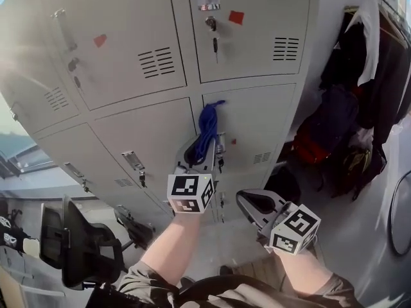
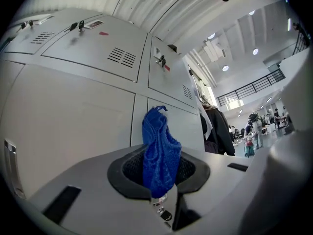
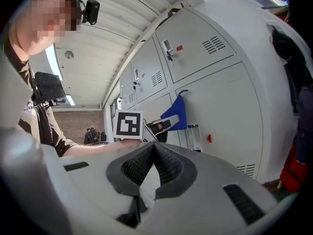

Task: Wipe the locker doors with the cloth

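Observation:
The grey locker doors [image 1: 141, 133] fill the head view. My left gripper [image 1: 194, 158] is shut on a blue cloth [image 1: 207, 128], which it holds up against the seam between two lower doors, beside a latch [image 1: 220, 149]. In the left gripper view the blue cloth [image 2: 159, 148] stands bunched out of the shut jaws of the left gripper [image 2: 159, 176]. My right gripper [image 1: 255, 204] hangs lower right, off the lockers. The right gripper [image 3: 153, 144] is shut with nothing in it, and its view shows the blue cloth [image 3: 177, 114] ahead on the door [image 3: 225, 111].
Dark coats [image 1: 363, 63] and a red bag [image 1: 309, 147] hang to the right of the lockers. A black office chair [image 1: 80, 242] stands at the lower left. Small red stickers [image 1: 236, 17] mark the upper doors. People stand far off in the hall [image 2: 254, 133].

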Available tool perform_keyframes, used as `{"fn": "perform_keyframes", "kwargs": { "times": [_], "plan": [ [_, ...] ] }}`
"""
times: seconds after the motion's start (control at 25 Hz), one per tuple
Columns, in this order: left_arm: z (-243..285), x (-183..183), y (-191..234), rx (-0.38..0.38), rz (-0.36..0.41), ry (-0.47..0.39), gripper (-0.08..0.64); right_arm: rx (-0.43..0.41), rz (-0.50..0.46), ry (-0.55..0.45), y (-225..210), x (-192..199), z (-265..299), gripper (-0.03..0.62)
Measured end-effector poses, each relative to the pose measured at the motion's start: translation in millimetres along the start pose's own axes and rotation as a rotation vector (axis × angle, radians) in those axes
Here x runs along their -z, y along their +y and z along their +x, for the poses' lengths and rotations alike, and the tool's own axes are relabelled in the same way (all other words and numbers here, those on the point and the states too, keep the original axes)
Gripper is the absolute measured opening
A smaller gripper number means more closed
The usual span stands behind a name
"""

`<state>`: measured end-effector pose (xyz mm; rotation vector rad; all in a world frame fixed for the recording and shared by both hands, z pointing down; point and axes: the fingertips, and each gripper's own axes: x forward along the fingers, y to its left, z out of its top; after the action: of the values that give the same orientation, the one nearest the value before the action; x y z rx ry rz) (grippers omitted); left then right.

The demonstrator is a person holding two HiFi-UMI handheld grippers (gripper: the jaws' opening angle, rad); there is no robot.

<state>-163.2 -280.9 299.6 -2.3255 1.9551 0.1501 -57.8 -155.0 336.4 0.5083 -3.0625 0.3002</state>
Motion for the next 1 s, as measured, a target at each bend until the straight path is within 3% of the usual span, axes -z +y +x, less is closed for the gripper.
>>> {"fn": "perform_keyframes", "kwargs": {
  "times": [0.56, 1.0],
  "plan": [
    [28.5, 14.6, -18.9, 0.01, -0.017, -0.007, 0.092, 0.046, 0.013, 0.026, -25.1, 8.1, -15.0, 0.006],
    [81.1, 31.3, -92.1, 0.132, -0.047, 0.01, 0.092, 0.151, 0.029, 0.015, -58.5, 9.2, -54.8, 0.006]
  ]
}}
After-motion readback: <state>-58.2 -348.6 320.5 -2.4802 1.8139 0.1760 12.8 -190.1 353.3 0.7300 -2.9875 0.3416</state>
